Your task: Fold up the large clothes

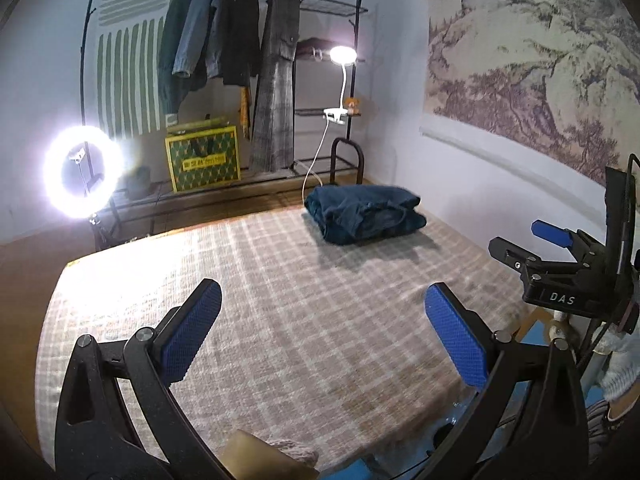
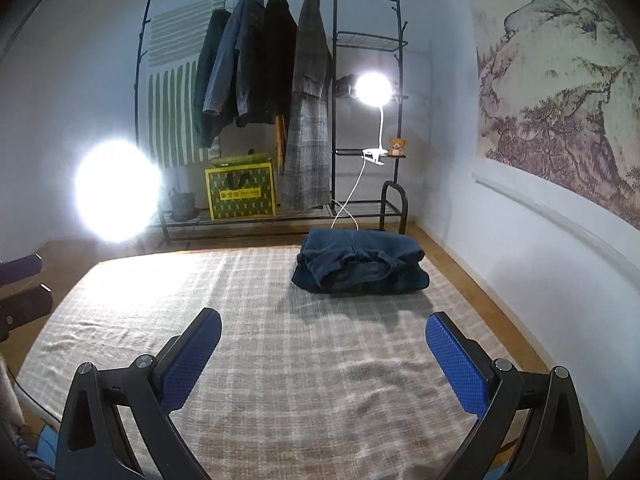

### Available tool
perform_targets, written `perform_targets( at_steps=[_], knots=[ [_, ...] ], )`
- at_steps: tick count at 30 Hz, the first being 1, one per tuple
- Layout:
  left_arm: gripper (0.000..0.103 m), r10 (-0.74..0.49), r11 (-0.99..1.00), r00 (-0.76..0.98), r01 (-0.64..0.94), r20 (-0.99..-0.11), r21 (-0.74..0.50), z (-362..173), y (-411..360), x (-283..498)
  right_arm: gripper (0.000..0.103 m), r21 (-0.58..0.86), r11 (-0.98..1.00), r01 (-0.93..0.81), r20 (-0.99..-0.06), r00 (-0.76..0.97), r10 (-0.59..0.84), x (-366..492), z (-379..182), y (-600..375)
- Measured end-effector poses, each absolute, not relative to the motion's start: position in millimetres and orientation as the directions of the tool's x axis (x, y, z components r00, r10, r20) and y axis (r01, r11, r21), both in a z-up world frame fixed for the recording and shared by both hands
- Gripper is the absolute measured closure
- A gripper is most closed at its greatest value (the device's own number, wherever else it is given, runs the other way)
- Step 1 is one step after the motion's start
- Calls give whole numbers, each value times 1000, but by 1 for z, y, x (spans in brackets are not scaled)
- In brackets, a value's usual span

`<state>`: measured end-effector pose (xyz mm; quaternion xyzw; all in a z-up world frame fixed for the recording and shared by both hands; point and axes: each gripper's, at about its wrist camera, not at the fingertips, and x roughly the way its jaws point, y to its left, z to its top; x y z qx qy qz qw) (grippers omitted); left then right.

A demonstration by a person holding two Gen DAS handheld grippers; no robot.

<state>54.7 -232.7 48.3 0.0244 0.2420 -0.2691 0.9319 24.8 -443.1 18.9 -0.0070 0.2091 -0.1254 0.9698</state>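
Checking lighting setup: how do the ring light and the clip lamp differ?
The ring light is a large hollow ring on a floor stand left of the rack; the clip lamp is a small solid disc on a white gooseneck, clipped to a rack shelf. Both are switched on, glowing white.

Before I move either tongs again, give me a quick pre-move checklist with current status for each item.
1. Left tongs open and holding nothing: ok.
2. Right tongs open and holding nothing: ok.
3. Dark blue garment lies in a compact folded bundle at the far right of the plaid bedcover: ok.
4. Fold tidy: not ok, the top layer is rumpled with a loose edge.
5. Bedcover between tongs and garment free of other items: ok.
6. White lamp cable apart from the garment: cannot tell, it drops behind the bundle.
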Motion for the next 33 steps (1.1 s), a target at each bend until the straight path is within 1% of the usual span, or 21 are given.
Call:
perform_targets(
  at_steps=[4, 8, 13, 16, 33],
  knots=[
    [0, -467, 865, 745, 495, -475, -74, 37, -233, 62, 0, -70, 970, 235, -425, 872, -242, 35, 1, -445],
    [0, -453, 871, 730, 484, -511, -81, 23, -236, 72, 0, -116, 972, 205, -449, 862, -236, 44, -8, -439],
    [0, -438, 877, 720, 473, -539, -81, 12, -238, 80, 0, -110, 974, 200, -468, 854, -229, 52, -14, -439],
    [0, -437, 879, 715, 468, -546, -91, 8, -238, 81, 0, -84, 975, 208, -482, 847, -222, 54, -16, -442],
    [0, -436, 878, 713, 470, -549, -88, 7, -239, 83, 0, -78, 969, 236, -497, 833, -243, 56, -18, -451]
  ],
)
